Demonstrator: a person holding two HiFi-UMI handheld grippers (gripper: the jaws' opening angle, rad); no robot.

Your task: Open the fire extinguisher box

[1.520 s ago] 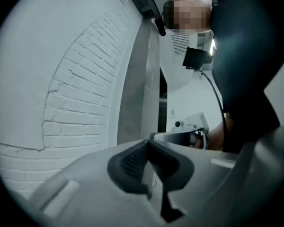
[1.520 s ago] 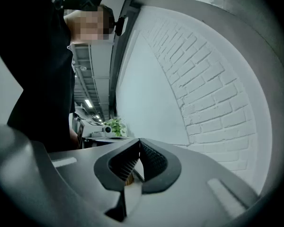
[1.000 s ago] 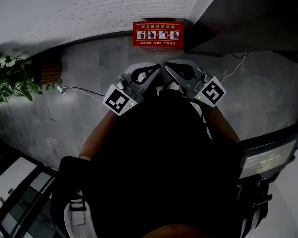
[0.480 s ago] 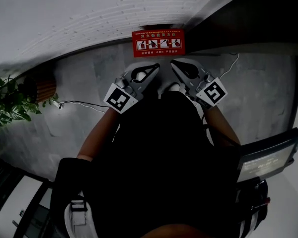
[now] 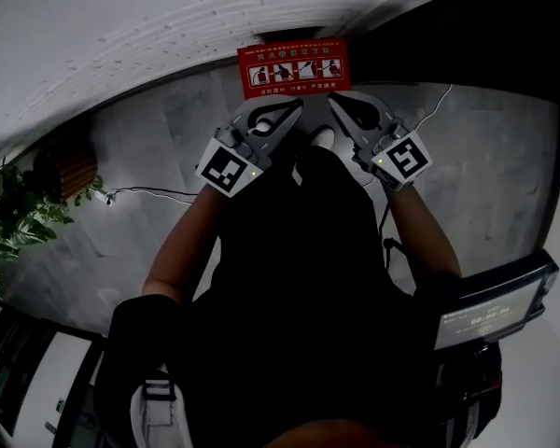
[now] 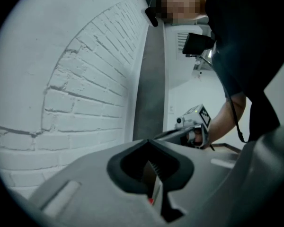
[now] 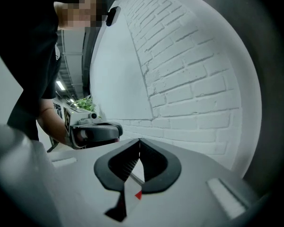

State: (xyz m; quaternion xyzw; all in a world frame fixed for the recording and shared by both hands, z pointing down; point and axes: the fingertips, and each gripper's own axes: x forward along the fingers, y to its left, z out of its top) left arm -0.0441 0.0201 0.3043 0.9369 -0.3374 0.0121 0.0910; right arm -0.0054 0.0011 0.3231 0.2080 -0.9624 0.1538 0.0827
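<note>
The fire extinguisher box is a red case with white pictograms on its top, standing on the floor against the white brick wall. Both grippers are held side by side just short of it, a little above the floor. My left gripper points at the box's near left part, its jaws closed tip to tip with nothing between them. My right gripper points at the near right part, also shut and empty. Neither gripper view shows the box, only the wall and the other gripper.
A grey concrete floor runs along the wall. A cable lies on it at the left, leading to a brown pot and a green plant. Another cable and a dark unit with a display are at the right.
Both grippers have moved forward towards the red box, which now lies closer to their tips. Their jaws have stayed closed.
</note>
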